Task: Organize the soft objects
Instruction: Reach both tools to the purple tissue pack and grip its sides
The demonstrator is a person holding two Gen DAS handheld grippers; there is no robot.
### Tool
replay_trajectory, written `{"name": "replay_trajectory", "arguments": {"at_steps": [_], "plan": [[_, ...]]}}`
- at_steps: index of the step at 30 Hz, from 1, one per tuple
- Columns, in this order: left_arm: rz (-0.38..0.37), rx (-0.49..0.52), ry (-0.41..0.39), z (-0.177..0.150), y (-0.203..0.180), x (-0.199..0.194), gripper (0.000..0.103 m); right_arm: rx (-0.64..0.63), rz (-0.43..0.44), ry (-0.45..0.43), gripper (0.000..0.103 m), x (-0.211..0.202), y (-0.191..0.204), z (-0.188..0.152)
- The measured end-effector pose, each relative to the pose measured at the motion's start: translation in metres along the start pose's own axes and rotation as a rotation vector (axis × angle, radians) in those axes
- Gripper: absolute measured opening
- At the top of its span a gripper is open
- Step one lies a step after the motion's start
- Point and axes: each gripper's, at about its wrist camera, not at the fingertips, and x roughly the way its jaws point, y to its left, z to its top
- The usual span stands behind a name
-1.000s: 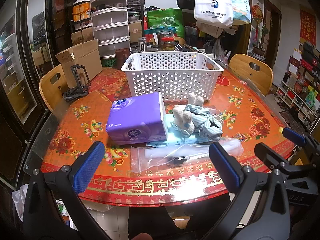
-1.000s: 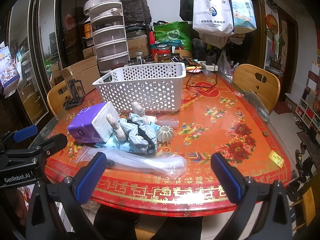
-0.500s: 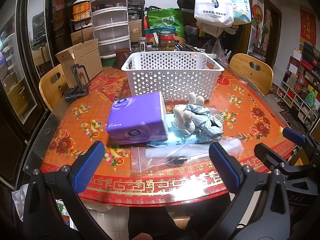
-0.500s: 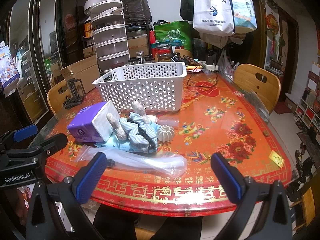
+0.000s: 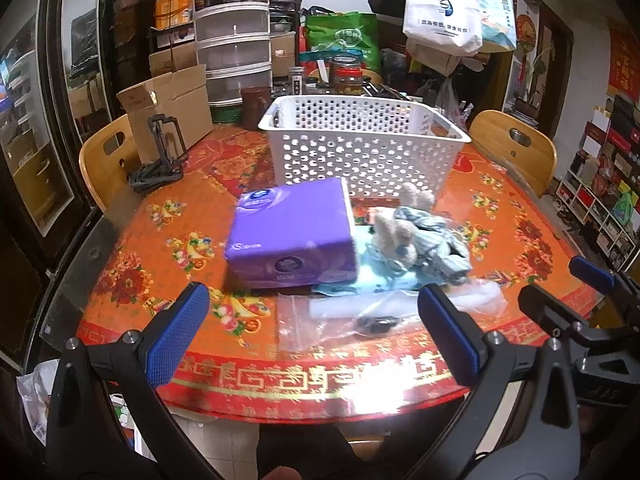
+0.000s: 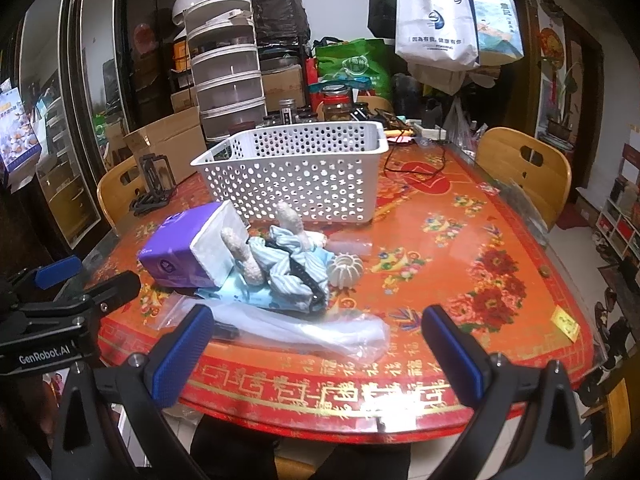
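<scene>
Surface (image 5: 132, 240): round, under a red and orange flowered cloth with a gold border at the near rim; carries everything listed below.
Chairs: wooden backs at the left (image 5: 105, 160) and right (image 5: 516, 148) edges of the surface.
Basket (image 5: 360, 148): white, perforated walls, upright at the middle of the surface, behind the pile of soft things; nothing soft can be seen inside it.
Cardboard box (image 5: 172, 108): flaps open, far left, behind a small black stand (image 5: 164, 160).
Tissue pack (image 5: 292, 236): purple, lies in front of the basket's left half, apart from it; right end touches the blue pile.
Blue striped cloth (image 6: 292, 268): crumpled, lies on a flat light-blue packet just right of the tissue pack; a black strap runs across it.
Cream plush pieces (image 6: 240, 252): two fuzzy lobes sticking up from the striped cloth.
Clear plastic bag (image 6: 312, 330): flat, nearest the rim, in front of the pile; a small dark item inside, kind unclear.
White ribbed round thing (image 6: 346, 270): just right of the striped cloth, touching or nearly so.
Left hand-held gripper (image 5: 312, 332): blue-padded jaws spread wide, nothing between them, hovering above the near rim, in line with the tissue pack and bag.
Right hand-held gripper (image 6: 318, 344): jaws equally wide, holding nothing, above the near rim in front of the plastic bag.
</scene>
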Motion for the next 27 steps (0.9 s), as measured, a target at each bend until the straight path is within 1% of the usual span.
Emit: {"name": "replay_trajectory", "arguments": {"at_steps": [3, 6, 9, 12, 15, 19, 21, 25, 27], "plan": [[0.010, -0.010, 0.003, 0.003, 0.016, 0.012, 0.103, -0.003, 0.012, 0.015, 0.103, 0.011, 0.004, 0.004], [0.037, -0.020, 0.001, 0.011, 0.038, 0.027, 0.103, -0.016, 0.022, 0.029, 0.103, 0.023, 0.014, 0.008], [0.038, -0.061, 0.052, 0.021, 0.067, 0.055, 0.103, -0.040, 0.040, 0.031, 0.103, 0.035, 0.027, 0.015], [0.086, -0.094, 0.111, 0.027, 0.099, 0.088, 0.103, -0.058, 0.062, 0.025, 0.103, 0.046, 0.040, 0.025], [0.051, -0.132, 0.133, 0.029, 0.126, 0.103, 0.103, -0.067, 0.090, 0.033, 0.103, 0.062, 0.055, 0.035], [0.045, -0.121, 0.129, 0.032, 0.143, 0.114, 0.103, -0.088, 0.106, 0.041, 0.103, 0.074, 0.073, 0.041], [0.015, -0.124, 0.136, 0.033, 0.148, 0.118, 0.103, -0.107, 0.118, 0.050, 0.103, 0.078, 0.086, 0.041], [-0.064, -0.127, 0.123, 0.034, 0.150, 0.122, 0.103, -0.139, 0.135, 0.069, 0.102, 0.088, 0.106, 0.040], [-0.123, -0.141, 0.130, 0.033, 0.150, 0.123, 0.103, -0.150, 0.145, 0.079, 0.097, 0.095, 0.114, 0.039]]}}
